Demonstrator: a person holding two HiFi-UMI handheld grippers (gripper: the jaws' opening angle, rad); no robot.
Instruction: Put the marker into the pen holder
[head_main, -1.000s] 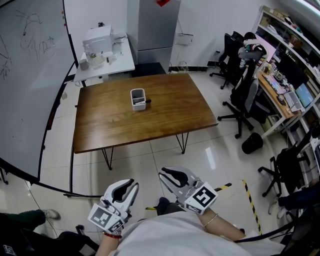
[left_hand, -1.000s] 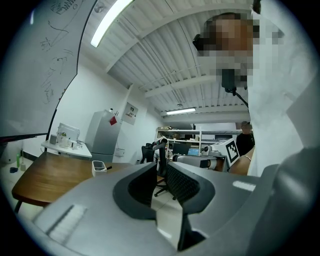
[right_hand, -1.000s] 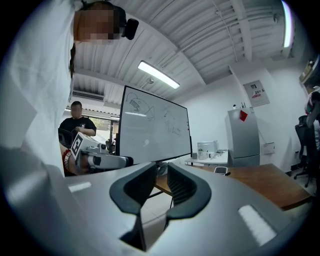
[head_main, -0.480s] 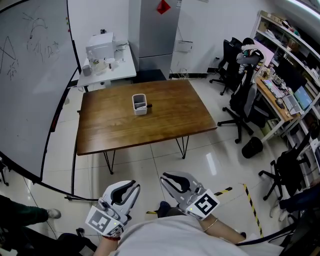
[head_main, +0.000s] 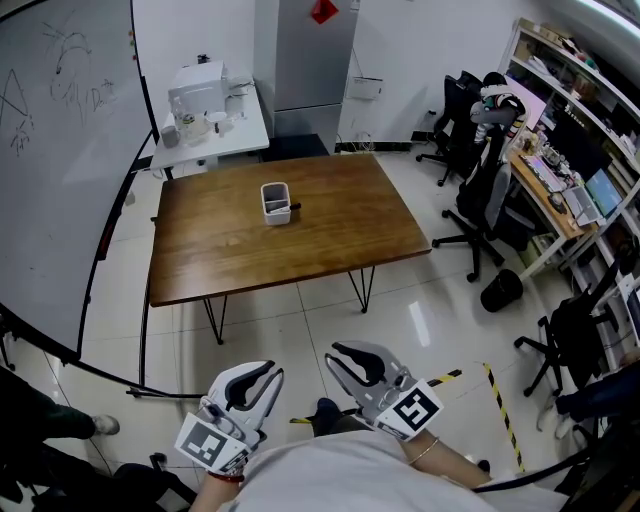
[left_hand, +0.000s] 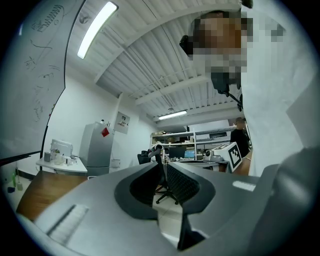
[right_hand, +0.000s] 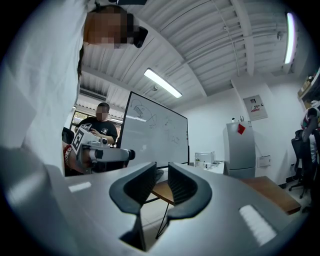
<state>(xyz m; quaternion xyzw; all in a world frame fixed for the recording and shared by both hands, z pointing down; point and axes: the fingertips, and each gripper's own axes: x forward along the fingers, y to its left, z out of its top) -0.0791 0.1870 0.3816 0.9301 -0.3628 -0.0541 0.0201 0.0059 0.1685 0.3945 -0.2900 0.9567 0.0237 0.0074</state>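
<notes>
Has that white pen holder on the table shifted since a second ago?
No. The pen holder sits at the same spot on the wooden table, marker beside it.

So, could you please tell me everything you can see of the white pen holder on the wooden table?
The pen holder is a small white box with rounded corners and an open top, and it looks like plastic. It stands upright on the brown wooden table, left of the middle and toward the far edge. What is inside is too small to make out. A short dark thing, probably the marker, lies on the table right against its right side. Whether the two touch cannot be told. Nothing else is near it.
</notes>
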